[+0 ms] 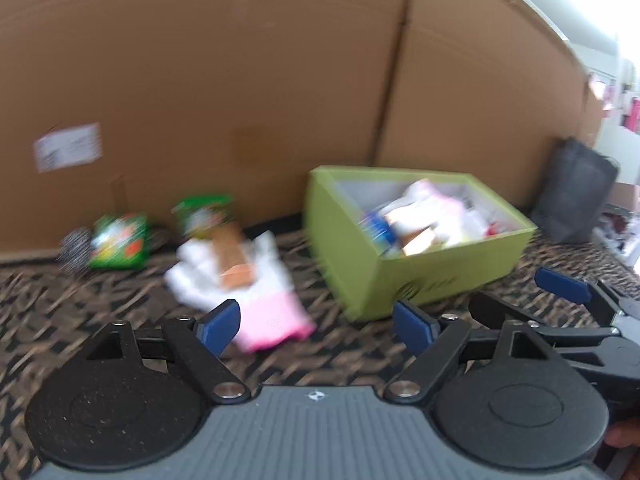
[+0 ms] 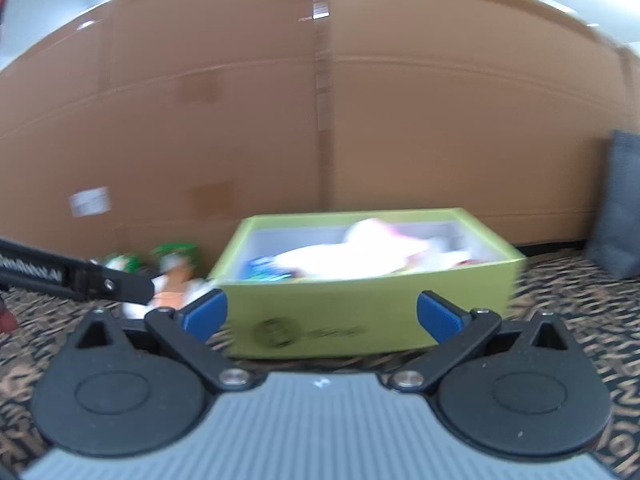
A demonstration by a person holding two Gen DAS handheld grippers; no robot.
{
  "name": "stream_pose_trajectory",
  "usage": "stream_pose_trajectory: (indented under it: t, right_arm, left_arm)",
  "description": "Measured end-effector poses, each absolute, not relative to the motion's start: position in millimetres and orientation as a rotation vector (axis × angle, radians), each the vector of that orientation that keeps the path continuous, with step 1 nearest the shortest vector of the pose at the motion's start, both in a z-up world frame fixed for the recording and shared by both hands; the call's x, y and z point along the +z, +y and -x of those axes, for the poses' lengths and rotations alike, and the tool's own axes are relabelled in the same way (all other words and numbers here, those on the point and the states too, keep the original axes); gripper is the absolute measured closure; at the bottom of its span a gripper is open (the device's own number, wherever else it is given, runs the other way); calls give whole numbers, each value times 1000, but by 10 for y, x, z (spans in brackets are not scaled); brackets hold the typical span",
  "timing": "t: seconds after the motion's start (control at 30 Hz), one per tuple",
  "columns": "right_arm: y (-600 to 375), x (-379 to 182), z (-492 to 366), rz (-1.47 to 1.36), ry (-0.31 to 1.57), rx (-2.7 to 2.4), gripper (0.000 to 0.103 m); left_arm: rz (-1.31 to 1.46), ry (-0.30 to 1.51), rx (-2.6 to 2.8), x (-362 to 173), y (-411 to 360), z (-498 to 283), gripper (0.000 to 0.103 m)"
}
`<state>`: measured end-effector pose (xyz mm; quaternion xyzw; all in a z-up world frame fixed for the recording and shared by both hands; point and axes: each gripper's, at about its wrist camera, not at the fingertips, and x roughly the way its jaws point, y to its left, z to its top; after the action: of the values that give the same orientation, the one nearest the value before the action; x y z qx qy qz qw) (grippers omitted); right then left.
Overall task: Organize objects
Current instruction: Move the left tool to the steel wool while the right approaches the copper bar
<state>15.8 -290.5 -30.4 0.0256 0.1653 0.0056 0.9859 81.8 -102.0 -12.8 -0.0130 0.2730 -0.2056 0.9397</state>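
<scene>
A lime green box [image 1: 440,272] holding a white and pink glove and several small packets sits on the patterned carpet; it also shows in the right wrist view [image 2: 360,320]. A white glove with a pink cuff [image 1: 248,288] lies left of the box, with a brown packet [image 1: 234,258] on it. Two green packets [image 1: 120,242] [image 1: 204,212] and a dark scrubber [image 1: 74,252] lie further left by the cardboard. My left gripper [image 1: 316,326] is open and empty, just short of the glove. My right gripper [image 2: 320,314] is open and empty, facing the box front.
A tall cardboard wall [image 1: 240,80] stands behind everything. A dark grey bag [image 1: 576,192] leans at the right. The right gripper's fingers [image 1: 560,284] show at the right of the left wrist view; the left gripper's arm [image 2: 76,276] crosses the right wrist view.
</scene>
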Motion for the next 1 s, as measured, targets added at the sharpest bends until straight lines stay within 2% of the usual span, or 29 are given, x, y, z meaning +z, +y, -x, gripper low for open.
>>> stream_pose_trajectory:
  t: [0.13, 0.33, 0.5, 0.57, 0.73, 1.0]
  right_arm:
    - [-2478, -487, -219, -28, 413, 137, 0]
    - [-1922, -666, -370, 7, 511, 236, 2]
    - [-1649, -622, -604, 32, 524, 253, 14]
    - [-1596, -613, -709, 30, 527, 247, 24]
    - [-1490, -712, -895, 33, 570, 247, 39]
    - [-1427, -777, -1098, 64, 572, 223, 42]
  left_arm:
    - [84, 639, -364, -292, -660, -798, 10]
    - [128, 651, -287, -370, -206, -833, 10]
    - [140, 622, -210, -407, 117, -953, 10]
    - [162, 616, -166, -418, 272, -1067, 10]
    - [239, 599, -75, -423, 593, -1523, 10]
    - [311, 593, 1, -465, 691, -2406, 13]
